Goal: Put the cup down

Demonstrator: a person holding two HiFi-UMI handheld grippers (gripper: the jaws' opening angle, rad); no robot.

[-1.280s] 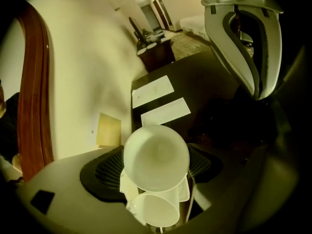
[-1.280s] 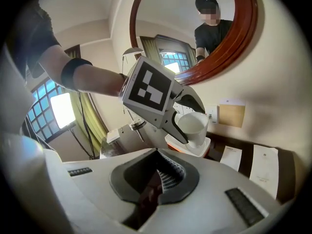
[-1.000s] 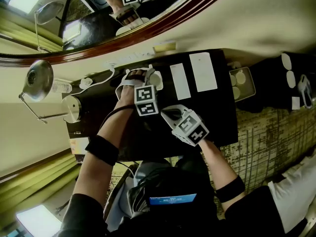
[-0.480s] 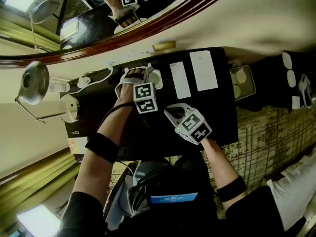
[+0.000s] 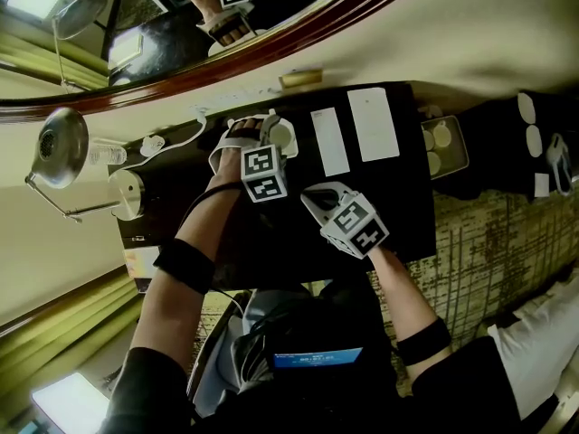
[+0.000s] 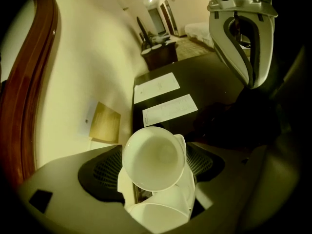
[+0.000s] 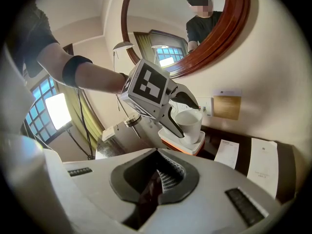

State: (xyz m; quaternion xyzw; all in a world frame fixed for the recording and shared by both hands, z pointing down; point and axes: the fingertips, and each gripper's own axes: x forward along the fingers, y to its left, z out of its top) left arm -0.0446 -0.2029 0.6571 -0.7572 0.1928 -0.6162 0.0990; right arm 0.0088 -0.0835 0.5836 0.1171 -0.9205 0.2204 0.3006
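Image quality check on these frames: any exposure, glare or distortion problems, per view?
Head view: window blown out lower left, desk top nearly black. Left gripper view: dim, yellow cast, heavy dark vignette; only the cup is well lit. Right gripper view: brightest; window clipped, fisheye bends the mirror frame.

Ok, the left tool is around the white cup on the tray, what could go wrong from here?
The left tool's jaws have just been opening with the cup between them, close on both sides. Pulling away askew could catch it and tip it. Another white cup seems to sit right beside it on the small tray, so a nudge may knock them together.
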